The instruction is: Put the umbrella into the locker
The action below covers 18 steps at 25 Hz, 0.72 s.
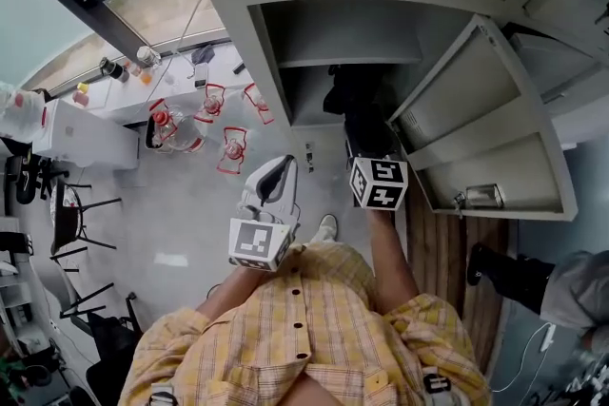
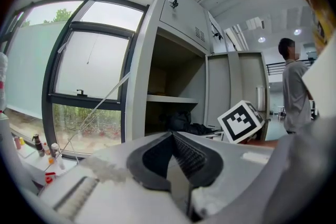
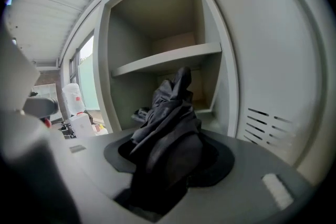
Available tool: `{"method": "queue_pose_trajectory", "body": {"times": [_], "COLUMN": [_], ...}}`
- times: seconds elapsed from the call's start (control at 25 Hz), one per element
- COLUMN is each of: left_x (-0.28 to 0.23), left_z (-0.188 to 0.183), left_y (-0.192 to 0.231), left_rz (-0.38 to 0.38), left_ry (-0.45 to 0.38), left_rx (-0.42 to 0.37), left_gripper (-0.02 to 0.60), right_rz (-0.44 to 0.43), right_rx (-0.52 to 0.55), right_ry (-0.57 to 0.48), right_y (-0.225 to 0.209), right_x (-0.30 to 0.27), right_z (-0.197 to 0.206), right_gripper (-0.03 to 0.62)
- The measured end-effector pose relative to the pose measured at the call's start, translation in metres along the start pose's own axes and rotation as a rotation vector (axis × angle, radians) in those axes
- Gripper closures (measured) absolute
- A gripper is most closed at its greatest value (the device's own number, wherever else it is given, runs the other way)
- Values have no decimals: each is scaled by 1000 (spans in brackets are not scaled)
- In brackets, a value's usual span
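**Right claw** point(image 3: 170, 159): the jaws pinch the umbrella point(image 3: 168, 123), a black folded bundle bunched between the pads and rising ahead of them.
- The fabric covers the pad faces and tips.
- No view shows a handle or shaft.
- A dark scrap point(image 3: 140, 113) lies left of the bundle, inside the locker point(image 3: 105, 65). I cannot tell whether it is part of the umbrella or separate.

**Left claw** point(image 2: 172, 135): the jaws are pressed together at the tips with nothing between them. It is held to the left of the right claw, outside the locker.

**Room to move**
- The locker stands open straight ahead of the right claw.
- The shelf point(image 3: 168, 57) runs above and beyond the claw, and the umbrella's top end overlaps its front edge in the right gripper view.
- There is open space on both sides of the fabric and on to the back wall.
- The door point(image 1: 481, 109) is swung out to the right of the right claw. Its louvred inner face is close on that side in the right gripper view.

**View differences**
- In the head view the umbrella's far end merges with the dark compartment, so how far in it reaches is not readable.
- In the head view the right claw's tips are lost behind its marker cube point(image 1: 379, 183).
- Only the left gripper view shows a window point(image 2: 89, 65) left of the locker.
- Only that view shows a person point(image 2: 294, 92) standing past the door, cut off below by the left claw's body.
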<state>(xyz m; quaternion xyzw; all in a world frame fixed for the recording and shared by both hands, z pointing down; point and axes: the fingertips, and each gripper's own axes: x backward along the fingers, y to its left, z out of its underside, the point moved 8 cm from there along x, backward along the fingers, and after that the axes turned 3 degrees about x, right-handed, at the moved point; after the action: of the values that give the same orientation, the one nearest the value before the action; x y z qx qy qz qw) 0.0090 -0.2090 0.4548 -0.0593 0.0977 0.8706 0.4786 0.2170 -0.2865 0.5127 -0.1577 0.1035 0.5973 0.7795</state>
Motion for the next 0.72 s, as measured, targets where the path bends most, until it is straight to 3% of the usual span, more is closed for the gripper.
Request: {"method": "queue_pose_trajectory", "body": {"times": [0.72], "left_x": [-6], "left_z": [5], "left_y": [10], "left_rz": [-21], "left_ry": [14], "left_rx": [4], "left_gripper": [584], "right_rz": [26], "right_rx": [22], "right_ry": [28], "right_y": [-9], "right_x": [-82], "right_z": [-2], "right_gripper": [367]}}
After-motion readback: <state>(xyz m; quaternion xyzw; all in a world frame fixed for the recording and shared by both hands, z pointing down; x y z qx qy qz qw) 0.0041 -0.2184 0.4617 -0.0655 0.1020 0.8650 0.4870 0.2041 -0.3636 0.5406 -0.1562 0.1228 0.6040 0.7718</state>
